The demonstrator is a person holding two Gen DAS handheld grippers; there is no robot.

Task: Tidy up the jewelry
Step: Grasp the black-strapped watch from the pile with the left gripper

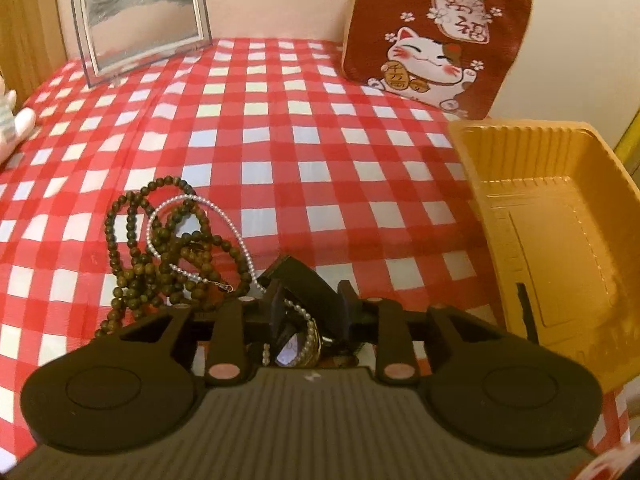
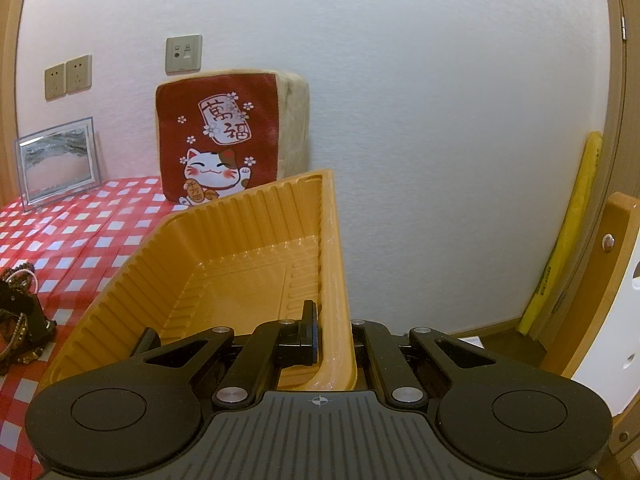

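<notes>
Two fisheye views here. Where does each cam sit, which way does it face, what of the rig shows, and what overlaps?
Left wrist: on the left gripper, angled down over the checked cloth at the jewelry pile; its own fingers show among pearl strands.
Right wrist: on the right gripper, facing the wall; its fingers clamp the orange tray rim.
Shared: tray, cat cushion, clear frame, cloth, jewelry.

Pretty cozy corner: white textured wall (image 2: 440, 120) with 3 beige outlet plates (image 2: 68, 77), wood trim down the right side (image 2: 616, 120), and a surface under a red-and-white checked cloth (image 1: 280, 152). A clear picture frame (image 1: 140, 20) leans at the back beside a lucky-cat cushion (image 2: 218, 136).
</notes>
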